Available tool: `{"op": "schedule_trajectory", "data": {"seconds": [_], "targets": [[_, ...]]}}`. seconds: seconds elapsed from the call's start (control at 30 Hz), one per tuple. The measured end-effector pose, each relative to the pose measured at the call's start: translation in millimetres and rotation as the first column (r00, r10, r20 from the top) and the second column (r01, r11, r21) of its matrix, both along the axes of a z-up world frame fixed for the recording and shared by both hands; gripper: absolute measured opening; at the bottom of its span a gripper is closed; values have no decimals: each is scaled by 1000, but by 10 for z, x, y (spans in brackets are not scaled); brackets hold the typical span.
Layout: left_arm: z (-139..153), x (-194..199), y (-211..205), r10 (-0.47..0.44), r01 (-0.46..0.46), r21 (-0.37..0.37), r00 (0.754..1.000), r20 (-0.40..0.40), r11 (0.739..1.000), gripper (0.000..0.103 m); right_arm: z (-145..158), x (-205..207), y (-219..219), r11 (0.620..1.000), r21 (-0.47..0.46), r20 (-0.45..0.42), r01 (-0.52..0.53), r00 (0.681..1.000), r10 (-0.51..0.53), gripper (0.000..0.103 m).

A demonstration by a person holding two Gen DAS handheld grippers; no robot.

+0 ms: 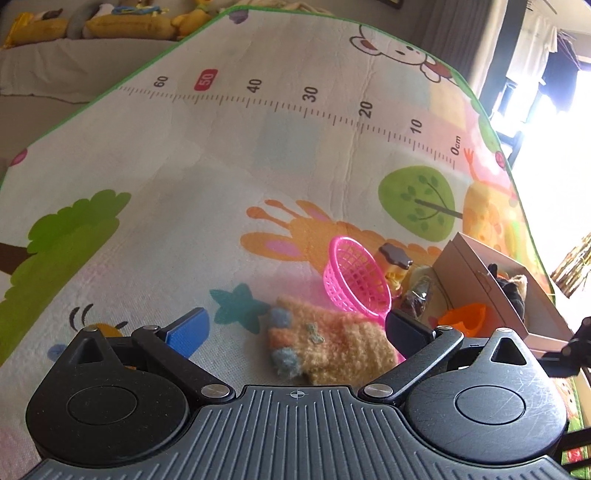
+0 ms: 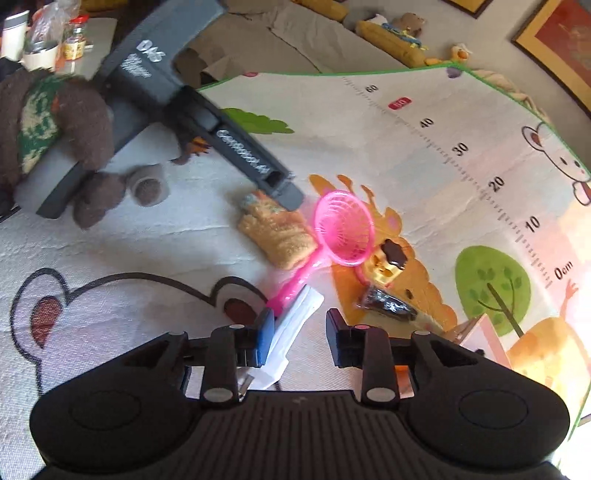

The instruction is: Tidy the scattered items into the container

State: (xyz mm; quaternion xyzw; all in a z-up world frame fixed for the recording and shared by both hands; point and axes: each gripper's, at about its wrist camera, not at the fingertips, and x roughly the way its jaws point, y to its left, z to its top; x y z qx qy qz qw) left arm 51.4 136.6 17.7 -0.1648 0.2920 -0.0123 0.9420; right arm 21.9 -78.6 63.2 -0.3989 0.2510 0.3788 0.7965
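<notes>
My right hand-held gripper stands apart, empty; the pink plastic mesh scoop beside the knitted orange mitten looks light and stiff, so I'd pinch its handle.

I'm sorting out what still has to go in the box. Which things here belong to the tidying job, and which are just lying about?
Job:
- pink strainer
- knitted glove
- small dark packet
- yellow toy with dark cap
- cardboard box
- left gripper, right gripper

Lying about:
- play mat
- brown stuffed toy
- yellow cushions
</notes>
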Motion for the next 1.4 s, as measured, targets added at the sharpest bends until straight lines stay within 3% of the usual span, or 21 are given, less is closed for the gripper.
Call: {"op": "schedule_trajectory", "data": {"seconds": [0.1, 0.17, 0.3, 0.4, 0.6, 0.7, 0.77, 0.8, 0.87, 0.97, 1.23, 1.37, 1.4], "targets": [[-26, -3, -43, -15, 15, 7, 1000, -4, 1000, 103, 88, 209, -105, 994, 61, -47, 93, 995, -91, 35], [-48, 3, -48, -17, 17, 5, 1000, -10, 1000, 103, 104, 290, -139, 989, 67, -19, 134, 991, -133, 37], [-94, 17, -63, -24, 24, -3, 999, -22, 1000, 103, -99, 415, -55, 986, -84, 138, 145, 982, -132, 36], [-118, 13, -77, -35, 35, -6, 999, -21, 999, 103, -302, 593, 17, 971, -189, 143, 144, 983, -118, 36], [-142, 2, -55, -41, 41, -26, 999, -9, 999, 103, -417, 629, 97, 974, -193, 66, 117, 992, -106, 36], [-142, 6, -31, -36, 36, -44, 999, -6, 998, 103, -300, 547, 87, 991, -104, -119, 89, 988, -101, 36], [-141, 6, -20, -30, 30, -52, 1000, -4, 998, 103, -222, 432, 90, 996, -66, -154, 65, 985, -75, 36], [-141, 6, -17, -28, 28, -54, 1000, -3, 998, 103, -200, 379, 106, 996, -71, -123, 60, 990, -68, 36], [-142, 8, -23, -28, 27, -54, 1000, -2, 998, 103, -239, 301, 163, 988, -142, 33, 58, 998, -53, 36], [-145, 4, -43, -38, 38, -44, 999, 0, 998, 103, -463, 323, 225, 950, -305, 228, 66, 974, 6, 36], [-131, -41, -134, -75, 76, -20, 997, 35, 997, 103, -884, 534, 298, 885, -456, 332, 99, 941, 66, 31], [-80, -110, -199, -82, 82, 1, 995, 53, 997, 103, -889, 488, 261, 894, -439, 326, 88, 943, 67, 10], [-65, -137, -219, -87, 87, 7, 995, 56, 996, 103, -849, 448, 237, 907, -412, 326, 87, 943, 58, 9]]}}
